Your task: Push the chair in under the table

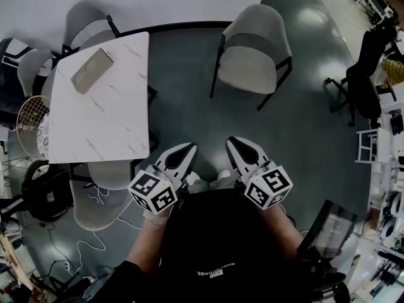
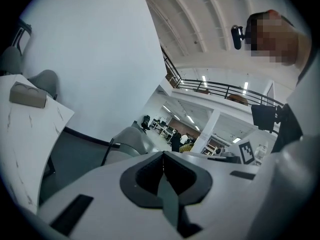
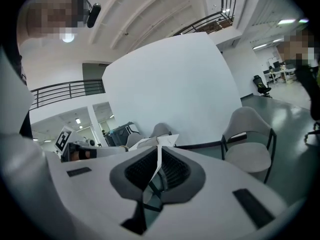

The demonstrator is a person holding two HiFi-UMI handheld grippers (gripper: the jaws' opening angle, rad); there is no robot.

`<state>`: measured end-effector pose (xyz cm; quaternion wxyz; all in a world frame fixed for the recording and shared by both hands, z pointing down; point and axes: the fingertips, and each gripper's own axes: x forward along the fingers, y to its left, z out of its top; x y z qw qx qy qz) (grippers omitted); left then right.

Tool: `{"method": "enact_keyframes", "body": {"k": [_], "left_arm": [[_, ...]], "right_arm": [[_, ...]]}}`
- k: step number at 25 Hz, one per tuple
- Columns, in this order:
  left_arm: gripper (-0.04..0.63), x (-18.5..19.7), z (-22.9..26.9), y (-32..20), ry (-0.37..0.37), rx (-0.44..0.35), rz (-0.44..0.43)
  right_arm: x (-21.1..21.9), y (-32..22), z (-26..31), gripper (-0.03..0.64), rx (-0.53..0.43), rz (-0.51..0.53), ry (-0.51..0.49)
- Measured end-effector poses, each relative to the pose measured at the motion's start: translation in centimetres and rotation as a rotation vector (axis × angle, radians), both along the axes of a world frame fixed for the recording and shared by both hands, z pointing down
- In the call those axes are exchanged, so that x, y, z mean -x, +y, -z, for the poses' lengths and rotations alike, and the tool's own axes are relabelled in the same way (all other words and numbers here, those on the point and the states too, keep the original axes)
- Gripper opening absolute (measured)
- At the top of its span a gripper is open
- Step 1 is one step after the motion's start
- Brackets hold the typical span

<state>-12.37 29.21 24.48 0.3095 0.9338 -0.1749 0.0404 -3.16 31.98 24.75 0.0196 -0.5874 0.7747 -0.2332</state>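
A grey shell chair [image 1: 255,49] on black legs stands alone on the dark floor, to the right of the white table [image 1: 101,106] and apart from it. It also shows in the left gripper view as the chair [image 2: 127,141] and in the right gripper view as the chair [image 3: 250,139]. A tan box [image 1: 91,70] lies on the table. My left gripper [image 1: 187,149] and right gripper [image 1: 233,142] are held side by side in front of my body, short of the chair. Both are shut with nothing between the jaws, as seen at the left gripper [image 2: 163,156] and right gripper [image 3: 159,149].
More grey chairs stand round the table: one at the far side [image 1: 88,27], one at the left [image 1: 31,68], one tucked at the near side [image 1: 104,194]. A wire basket [image 1: 31,115] and cables [image 1: 95,245] lie at the left. A black office chair [image 1: 360,74] stands at the right.
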Motion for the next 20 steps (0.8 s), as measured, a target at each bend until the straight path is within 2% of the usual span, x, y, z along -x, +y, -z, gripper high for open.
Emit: {"method": "enact_keyframes", "body": {"k": [5, 10, 20], "left_arm": [[0.006, 1.0, -1.0, -0.5, 0.001, 0.020, -0.013], [0.006, 0.3, -1.7, -1.2, -0.022, 0.023, -0.020], [0.006, -5.8, -2.3, -7.4, -0.074, 0.007, 0.049]], "right_arm": [[-0.1, -0.2, -1.3, 0.028, 0.028, -0.049, 0.007], [-2.2, -0.9, -2.4, 0.028, 0.046, -0.095, 0.001], [-10.3, -9.1, -3.7, 0.029, 0.028, -0.079, -0.037]]}}
